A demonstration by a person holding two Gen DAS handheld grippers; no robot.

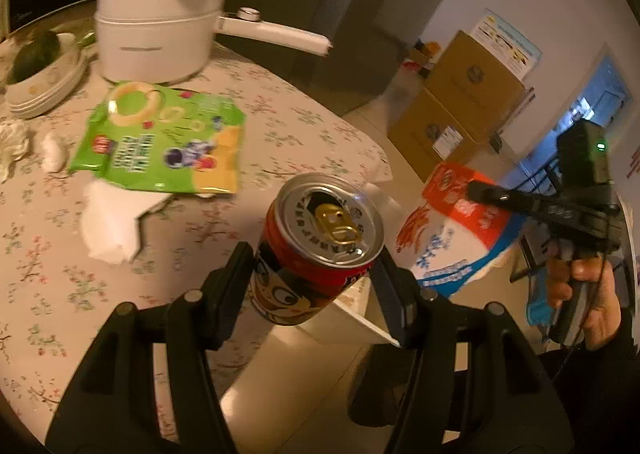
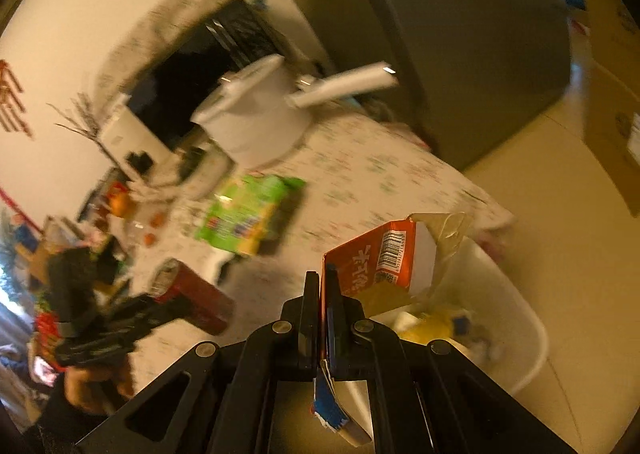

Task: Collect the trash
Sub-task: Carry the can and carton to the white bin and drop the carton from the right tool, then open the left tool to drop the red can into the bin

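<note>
Carrying an opened red drink can (image 1: 316,250), the left gripper (image 1: 312,274) has its jaws closed on the can's sides below the rim, and the can hangs tilted in the air past the edge of the table (image 1: 48,274), over the floor side. The pull-tab mouth is open, so the can is probably empty or near it: light, thin-walled and smooth, likely to dent if squeezed hard and to slip if gripped loosely. Mid-body is the sound place to hold it, as now, with the opening kept upward in case a little liquid remains.

The right gripper (image 2: 324,286) is pinched narrow on a flattened orange and white carton (image 2: 380,258), a stiff but light piece of card held by one edge just above the white bin (image 2: 532,338), which already holds some yellow and pale scraps. From this view the can sits well left of the bin, so it looks like the next thing to go in.

On the table there are more candidates: a green snack bag (image 1: 160,142), limp and crinkly, best taken at a corner; a torn white paper (image 1: 112,222) under its lower edge; and crumpled tissue (image 1: 52,150) near stacked bowls (image 1: 44,90). A white pot (image 1: 160,26) with a long handle stands behind.
</note>
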